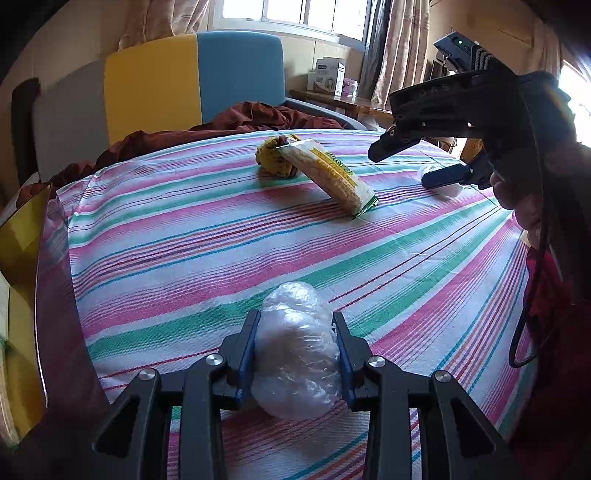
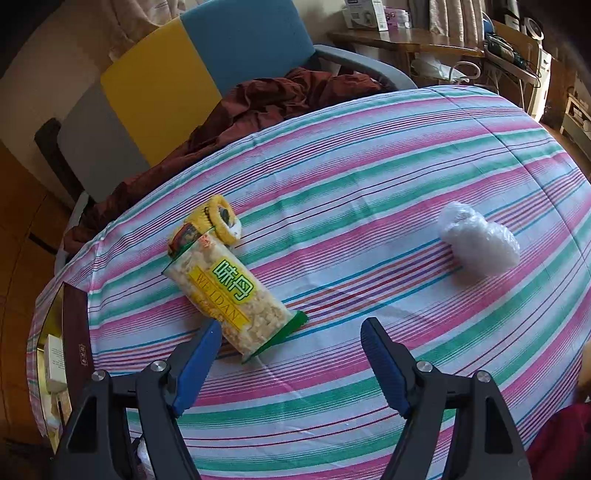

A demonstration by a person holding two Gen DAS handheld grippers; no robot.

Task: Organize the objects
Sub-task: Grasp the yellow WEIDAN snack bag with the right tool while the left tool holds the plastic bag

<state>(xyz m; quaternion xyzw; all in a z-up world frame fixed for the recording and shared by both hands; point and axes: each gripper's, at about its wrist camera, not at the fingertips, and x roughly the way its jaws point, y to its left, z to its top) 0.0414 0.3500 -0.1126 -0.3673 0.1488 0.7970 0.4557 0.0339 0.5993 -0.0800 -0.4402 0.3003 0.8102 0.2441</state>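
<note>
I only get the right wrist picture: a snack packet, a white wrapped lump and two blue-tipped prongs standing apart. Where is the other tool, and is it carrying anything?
Observer: The left tool is shut on a second plastic-wrapped bundle, nearer the table's front edge than the snack packet.
Operator: What keeps my own tool in the air?
Observer: A person's hand holds the right tool from behind. The left wrist view shows it hovering open above the cloth.
Operator: Where does all the light come from?
Observer: From a window high behind the blue and yellow chair. Your view cuts it off.
</note>
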